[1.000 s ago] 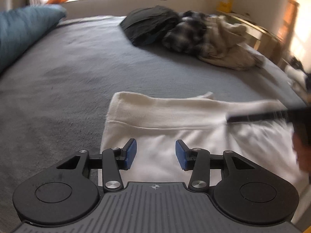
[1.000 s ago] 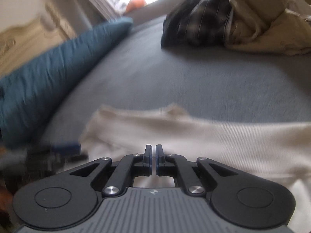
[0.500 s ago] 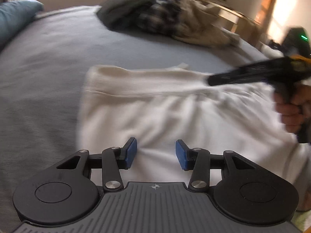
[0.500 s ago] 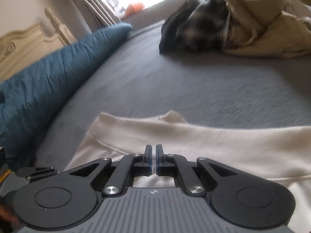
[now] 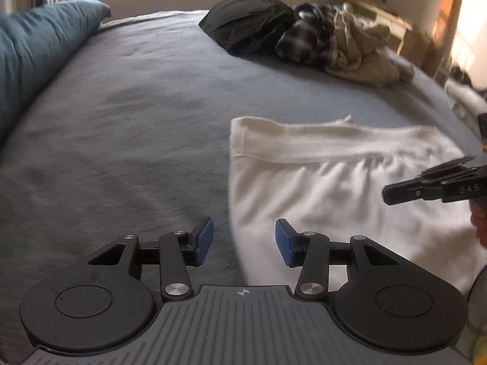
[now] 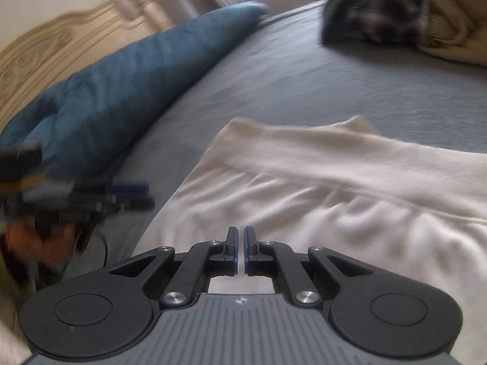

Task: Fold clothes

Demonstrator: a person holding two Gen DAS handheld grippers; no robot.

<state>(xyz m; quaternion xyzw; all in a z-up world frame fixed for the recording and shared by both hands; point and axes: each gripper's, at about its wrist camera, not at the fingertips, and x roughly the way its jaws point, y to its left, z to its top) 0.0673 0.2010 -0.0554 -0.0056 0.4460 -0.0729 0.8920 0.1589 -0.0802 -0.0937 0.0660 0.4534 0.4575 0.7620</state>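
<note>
A white garment (image 5: 334, 188) with a ribbed band along its far edge lies flat on the grey bed (image 5: 137, 106). My left gripper (image 5: 243, 240) hovers open over the garment's left edge, nothing between its blue pads. In the right wrist view the same white garment (image 6: 334, 188) fills the lower right. My right gripper (image 6: 240, 251) is shut and empty above the cloth. It also shows as a black tip, the right gripper (image 5: 392, 193), at the right of the left wrist view. The left gripper (image 6: 127, 194) appears blurred at the left of the right wrist view.
A heap of unfolded clothes (image 5: 319, 42), black, plaid and beige, lies at the far side of the bed. A blue pillow (image 5: 33, 51) runs along the left edge, before a cream headboard (image 6: 45, 51). Furniture (image 5: 426, 39) stands past the bed at the right.
My left gripper has swung left, so the garment now sits at the right of its view. The right gripper has drawn back toward the right edge there. Both keep their jaw widths.
</note>
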